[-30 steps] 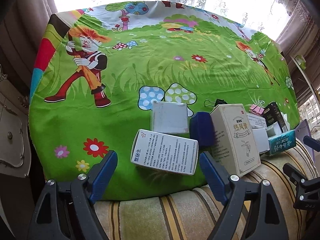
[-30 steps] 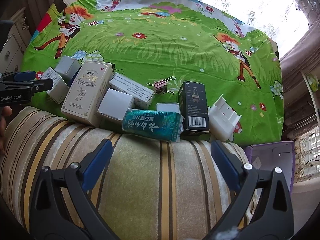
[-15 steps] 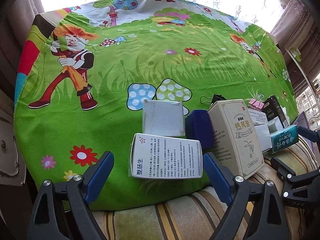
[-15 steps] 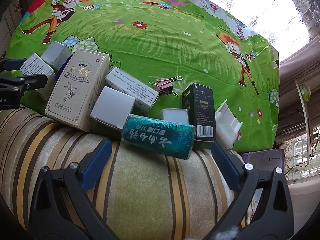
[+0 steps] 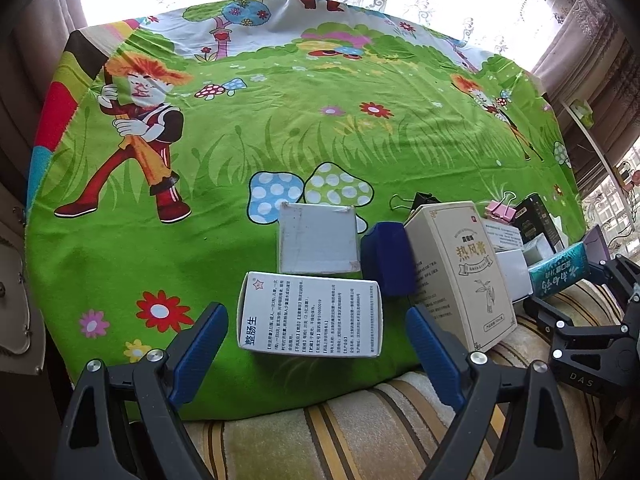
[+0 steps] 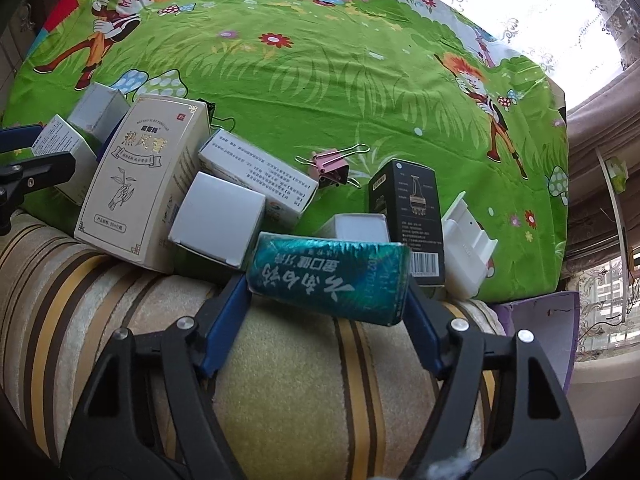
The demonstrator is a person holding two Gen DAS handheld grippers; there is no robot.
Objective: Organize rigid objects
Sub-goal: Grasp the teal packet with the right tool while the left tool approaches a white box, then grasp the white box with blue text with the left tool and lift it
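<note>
Small boxes lie in a heap on a green cartoon cloth [image 5: 280, 140]. My left gripper [image 5: 316, 336] is open around a white box with blue print [image 5: 310, 316], with a gap at each end between box and fingers. A grey-white cube [image 5: 318, 238], a dark blue box [image 5: 390, 258] and a tall cream box [image 5: 460, 276] lie just behind it. My right gripper [image 6: 328, 304] has its jaws closing on a teal box [image 6: 328, 278] that lies crosswise at the cloth's near edge. Its blue pads touch both ends of the box.
Behind the teal box lie a white cube [image 6: 218, 220], a long white box [image 6: 256, 172], a pink binder clip [image 6: 330, 164], a black box [image 6: 412, 208] and a white plastic holder [image 6: 466, 248]. A striped cushion [image 6: 300, 380] lies below; a purple box [image 6: 536, 328] stands at right.
My right gripper has come down onto the teal box and its jaws have narrowed from wide apart to the box's ends. The left gripper has widened slightly and stayed in place.
</note>
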